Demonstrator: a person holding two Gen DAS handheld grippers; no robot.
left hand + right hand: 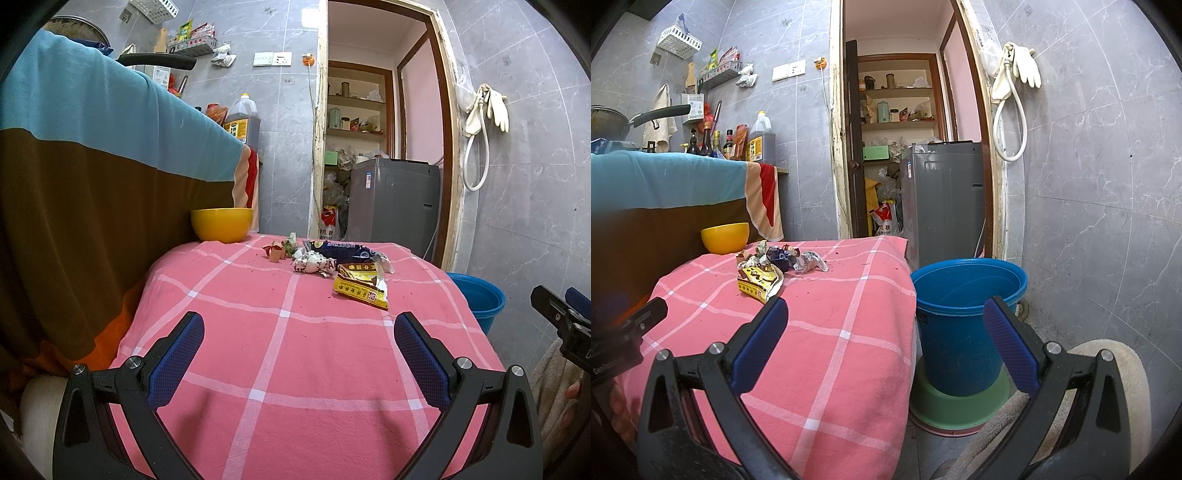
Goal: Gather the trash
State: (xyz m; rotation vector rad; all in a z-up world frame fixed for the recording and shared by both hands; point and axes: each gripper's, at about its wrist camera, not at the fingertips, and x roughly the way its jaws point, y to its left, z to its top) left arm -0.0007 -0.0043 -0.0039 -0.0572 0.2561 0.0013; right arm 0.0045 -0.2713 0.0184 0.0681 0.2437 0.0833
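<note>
**Both tools ready, trash not yet touched**

Nearest to the cameras, the left tool (299,332) and the right tool (884,317) both stand wide apart and hold nothing. Each hovers over the near part of the table (295,369), which is covered with a pink checked cloth.

Further on, near the far edge of the table, the trash (332,264) lies in one loose pile: a yellow wrapper (362,288) closest to the tools, then a crumpled white paper (312,263), a dark packet (341,249) and small orange scraps (274,253). The pieces touch or overlap each other.

I judge that the task is at its first step, the reach toward the pile. The next move calls for bringing one tool forward and low over the yellow wrapper, then closing on its raised edge, because it lies rather flat.

To the right of the table, on the floor, stands a blue bucket (964,325); the part of its inside that shows holds no trash. At the far left corner a yellow bowl (221,223) sits; its inside is hidden.
</note>
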